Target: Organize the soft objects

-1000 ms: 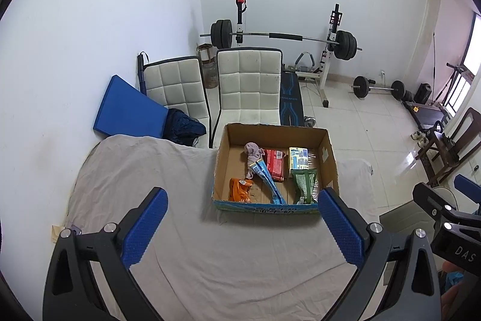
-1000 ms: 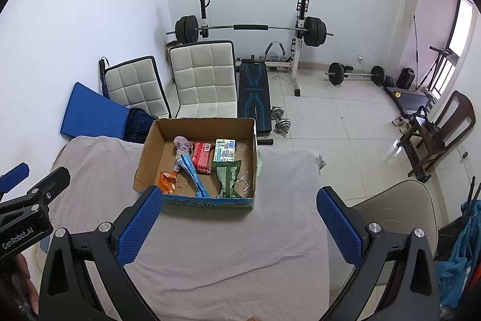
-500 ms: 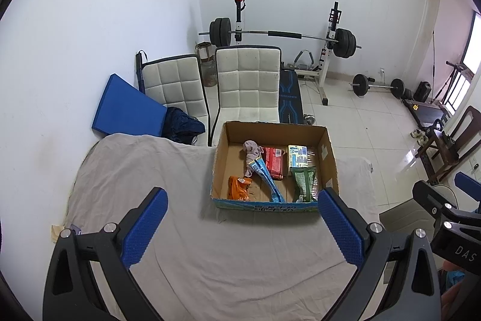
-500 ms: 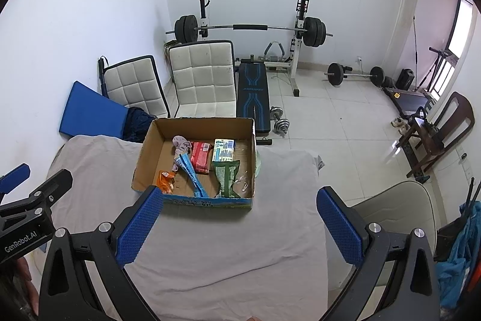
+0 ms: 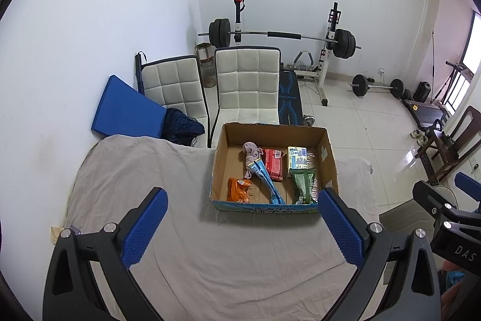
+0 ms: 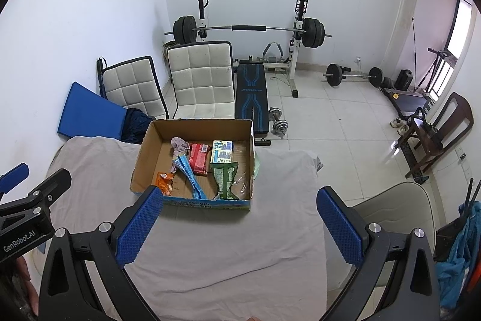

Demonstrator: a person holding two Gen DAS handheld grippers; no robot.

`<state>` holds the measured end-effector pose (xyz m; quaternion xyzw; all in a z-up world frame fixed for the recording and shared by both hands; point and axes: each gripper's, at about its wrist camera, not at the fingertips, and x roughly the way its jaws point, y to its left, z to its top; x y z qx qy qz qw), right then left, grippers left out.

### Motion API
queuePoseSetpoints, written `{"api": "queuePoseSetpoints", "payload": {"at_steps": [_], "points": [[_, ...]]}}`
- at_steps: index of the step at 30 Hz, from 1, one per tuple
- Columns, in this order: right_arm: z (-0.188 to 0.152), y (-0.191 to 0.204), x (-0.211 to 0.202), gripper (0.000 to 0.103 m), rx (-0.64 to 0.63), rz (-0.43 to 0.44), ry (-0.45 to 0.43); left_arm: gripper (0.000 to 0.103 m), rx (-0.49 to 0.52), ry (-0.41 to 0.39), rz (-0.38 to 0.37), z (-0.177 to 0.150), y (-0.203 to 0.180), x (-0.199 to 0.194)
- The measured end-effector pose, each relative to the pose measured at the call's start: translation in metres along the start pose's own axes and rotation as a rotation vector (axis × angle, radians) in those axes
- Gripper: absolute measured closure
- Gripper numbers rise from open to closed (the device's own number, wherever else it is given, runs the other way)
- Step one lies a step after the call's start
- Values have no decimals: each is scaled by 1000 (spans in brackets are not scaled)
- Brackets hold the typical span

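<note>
While grippers gape, cardboard box (image 5: 273,167) holds packets

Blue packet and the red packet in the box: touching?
Touching. In the left wrist view the blue packet lies diagonally with its edge overlapping the red packet; no cardboard shows between them.

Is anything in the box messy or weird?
A bit. The long blue packet lies slanted across the cardboard box, and the crumpled pinkish cloth is bunched among snack packets. Nothing looks spilled or broken.
</note>
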<state>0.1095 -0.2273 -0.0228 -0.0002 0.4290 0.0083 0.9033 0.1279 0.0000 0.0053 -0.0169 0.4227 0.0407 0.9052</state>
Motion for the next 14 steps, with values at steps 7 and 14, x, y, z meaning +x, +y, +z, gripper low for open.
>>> {"api": "queuePoseSetpoints", "payload": {"at_steps": [7, 14], "points": [[0, -4, 0, 0, -1, 0, 2, 1, 2, -2, -2, 2, 0, 0], [0, -4, 2, 0, -2, 2, 2, 1, 5, -5, -5, 3, 0, 0]]}}
